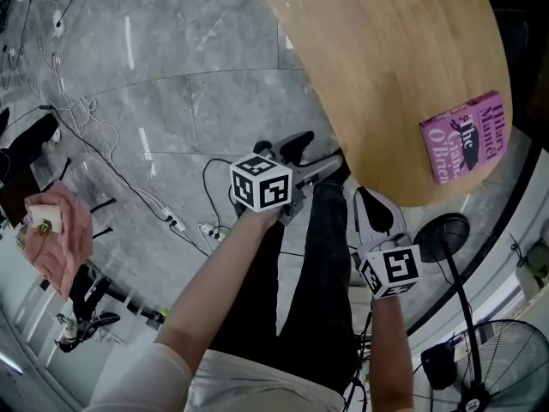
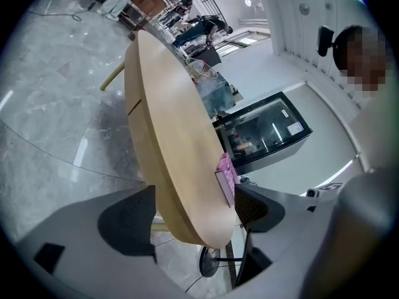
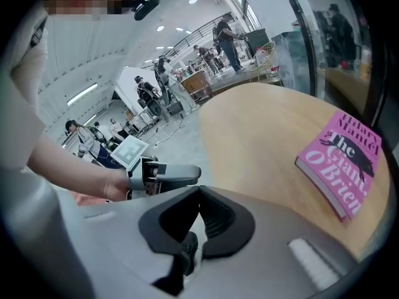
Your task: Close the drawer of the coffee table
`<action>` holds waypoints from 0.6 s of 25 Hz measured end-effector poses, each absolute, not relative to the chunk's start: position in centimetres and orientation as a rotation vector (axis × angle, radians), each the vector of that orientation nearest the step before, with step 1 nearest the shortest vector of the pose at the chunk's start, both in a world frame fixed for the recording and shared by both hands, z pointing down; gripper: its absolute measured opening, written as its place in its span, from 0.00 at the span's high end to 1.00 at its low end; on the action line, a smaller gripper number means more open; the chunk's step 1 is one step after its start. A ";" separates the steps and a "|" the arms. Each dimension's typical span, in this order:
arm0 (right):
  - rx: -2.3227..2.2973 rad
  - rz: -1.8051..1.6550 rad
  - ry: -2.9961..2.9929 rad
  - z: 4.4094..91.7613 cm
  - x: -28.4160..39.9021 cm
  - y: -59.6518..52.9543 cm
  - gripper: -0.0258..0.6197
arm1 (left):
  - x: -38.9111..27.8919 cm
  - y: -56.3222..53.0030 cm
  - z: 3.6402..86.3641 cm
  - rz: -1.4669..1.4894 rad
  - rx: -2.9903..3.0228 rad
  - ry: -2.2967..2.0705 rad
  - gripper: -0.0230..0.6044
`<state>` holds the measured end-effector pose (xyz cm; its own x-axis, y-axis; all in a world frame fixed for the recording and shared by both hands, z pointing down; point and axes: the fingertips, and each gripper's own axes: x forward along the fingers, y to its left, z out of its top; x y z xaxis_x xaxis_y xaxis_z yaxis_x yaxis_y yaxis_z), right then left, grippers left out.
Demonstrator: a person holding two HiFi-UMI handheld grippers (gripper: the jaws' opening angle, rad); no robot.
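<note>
The oval wooden coffee table fills the upper right of the head view, seen from above. A thin seam crosses its side wall in the left gripper view; whether it belongs to the drawer I cannot tell, and nothing stands out from the wall. My left gripper is open, with its jaws pointing at the table's near edge. The rim of the table shows in the wide gap of the left gripper. My right gripper hangs just below the table's near edge. The pads of the right gripper meet, with nothing between them.
A pink book lies on the table near its right edge. White cables and a power strip trail over the grey stone floor. A black fan and a round stand base are at the lower right, and the person's dark trousers show below.
</note>
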<state>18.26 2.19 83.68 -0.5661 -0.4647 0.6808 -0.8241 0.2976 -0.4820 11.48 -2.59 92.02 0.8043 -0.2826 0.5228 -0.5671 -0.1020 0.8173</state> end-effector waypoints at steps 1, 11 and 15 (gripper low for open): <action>1.152 1.163 -2.164 82.7 17.7 2.0 0.94 | 10.9 -2.7 90.8 0.272 1.710 -0.671 0.32; 1.241 1.089 -2.149 70.9 14.0 -0.1 0.94 | 6.1 -3.8 75.1 0.208 1.848 -0.679 0.41; 1.265 1.055 -2.170 63.6 12.7 -0.4 0.94 | 3.6 -2.9 67.4 0.222 1.891 -0.699 0.45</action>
